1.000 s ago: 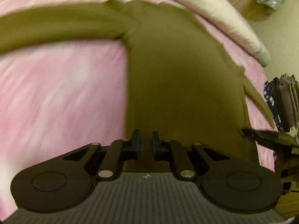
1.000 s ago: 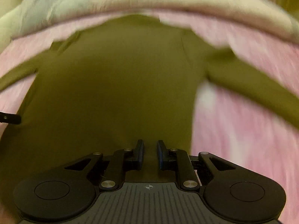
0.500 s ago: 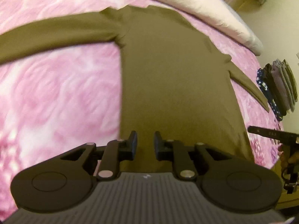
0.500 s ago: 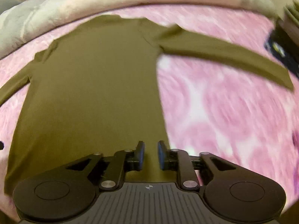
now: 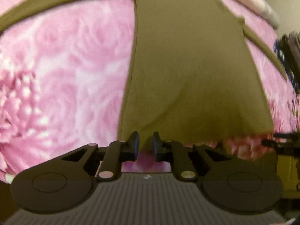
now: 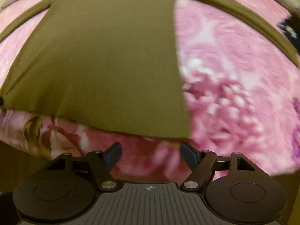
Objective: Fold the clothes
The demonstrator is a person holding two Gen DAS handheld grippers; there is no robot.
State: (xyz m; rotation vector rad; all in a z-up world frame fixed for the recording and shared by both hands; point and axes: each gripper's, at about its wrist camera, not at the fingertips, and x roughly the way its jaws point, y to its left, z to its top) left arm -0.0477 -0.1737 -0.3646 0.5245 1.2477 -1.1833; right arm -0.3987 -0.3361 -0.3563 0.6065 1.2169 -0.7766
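Observation:
An olive long-sleeved shirt (image 5: pixel 187 56) lies spread flat on a pink floral bedspread (image 5: pixel 65 75), sleeves out to both sides. My left gripper (image 5: pixel 145 146) sits at the shirt's bottom hem near its left corner, jaws close together around the hem edge. In the right wrist view the same shirt (image 6: pixel 105 56) fills the upper left. My right gripper (image 6: pixel 150 153) is open and empty, just short of the hem's right corner, over the bedspread (image 6: pixel 234 93).
A cream duvet (image 5: pixel 258 5) runs along the far side of the bed. A stack of folded clothes (image 5: pixel 288 56) stands at the right edge. The right gripper's tip (image 5: pixel 281 142) shows at the left wrist view's right edge.
Both grippers have pulled back and down toward the bottom hem. The right gripper has opened and let go of the shirt. The left jaws stay narrow at the hem.

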